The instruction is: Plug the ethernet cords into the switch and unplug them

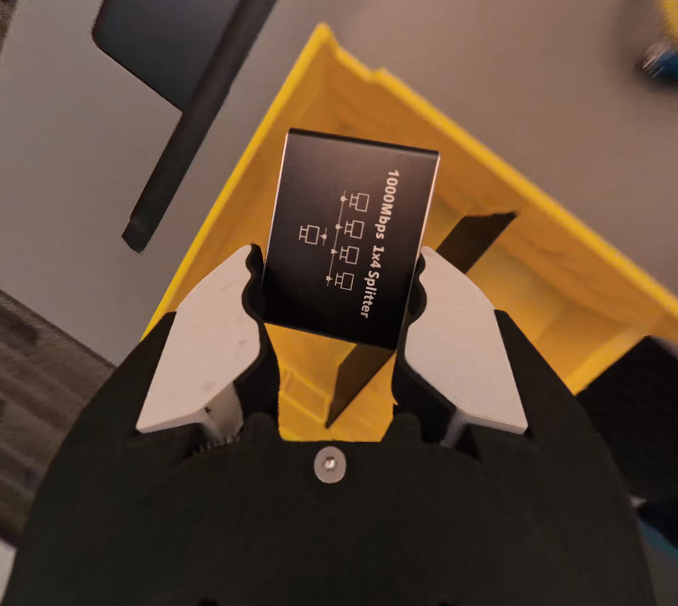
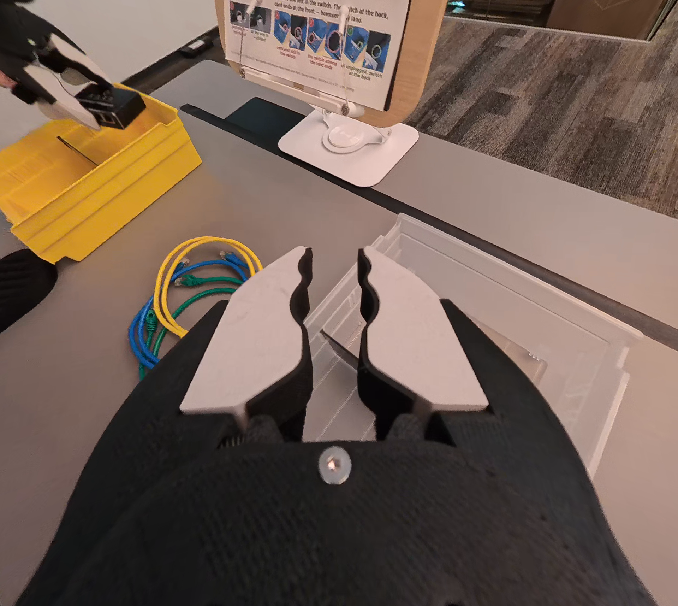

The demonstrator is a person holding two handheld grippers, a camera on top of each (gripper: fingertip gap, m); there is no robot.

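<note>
The left hand-held gripper was clamped on the black switch, its two pale fingers pressing the box's long sides near the near end. It held the switch above the far part of the yellow bin, over the dark divider. In the right wrist view the port face pointed down and toward the near side, so the sockets were probably being kept reachable for plugging.

The right hand-held gripper stood narrowly parted with nothing between its jaws, hovering over the near left edge of the clear bin. The ethernet cords, yellow, blue and green, lay in a loose tangle on the grey surface, just left of that gripper and between the two bins, none of them plugged in. That empty gripper seemed placed to take a cord end next. A sheet of instructions on a stand stood at the far edge.
</note>
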